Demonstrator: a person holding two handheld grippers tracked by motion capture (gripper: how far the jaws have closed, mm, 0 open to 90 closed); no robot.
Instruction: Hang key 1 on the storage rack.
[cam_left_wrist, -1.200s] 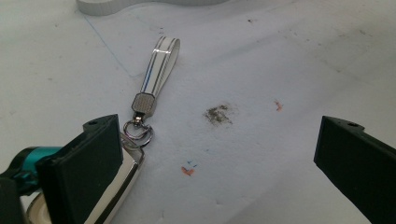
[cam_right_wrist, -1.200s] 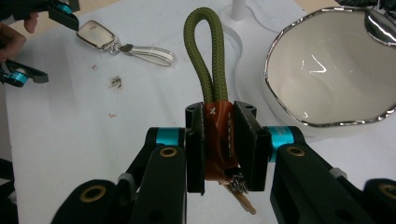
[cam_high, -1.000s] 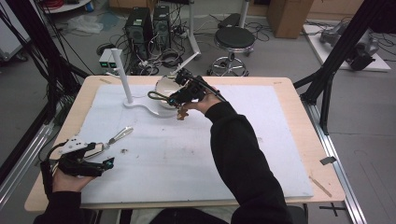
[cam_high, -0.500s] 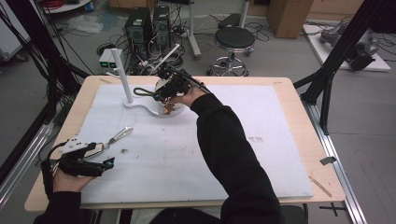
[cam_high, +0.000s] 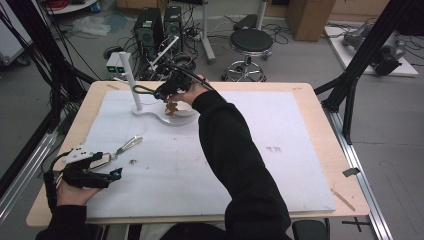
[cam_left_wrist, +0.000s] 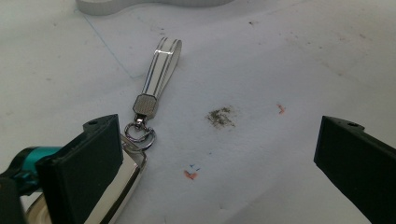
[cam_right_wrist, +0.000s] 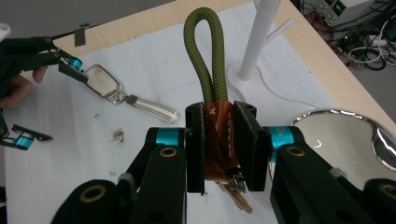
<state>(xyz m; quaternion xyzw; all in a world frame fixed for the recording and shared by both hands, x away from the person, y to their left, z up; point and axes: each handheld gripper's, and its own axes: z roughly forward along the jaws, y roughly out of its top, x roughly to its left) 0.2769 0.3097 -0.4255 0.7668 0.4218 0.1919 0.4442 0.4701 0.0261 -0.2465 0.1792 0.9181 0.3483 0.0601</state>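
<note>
Right tool (cam_right_wrist: 219, 140) grips the green-looped keychain (cam_right_wrist: 205, 70) near the white stand (cam_high: 131, 82).
Left tool (cam_left_wrist: 215, 154) rests open on the counter (cam_high: 300, 150), beside the silver key fob (cam_left_wrist: 126, 172).

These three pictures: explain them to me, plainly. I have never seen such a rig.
A person sits at a table covered by a white mat, holding a hand-held two-jaw tool in each hand. The high view looks down from above; the other two pictures come from cameras riding on the tools.

The right gripper is shut on a keychain with an orange sleeve and an olive cord loop, near a white peg stand.

The left gripper is open, jaws wide apart. Beside one jaw lies a silver key fob with a striped strap.
</note>
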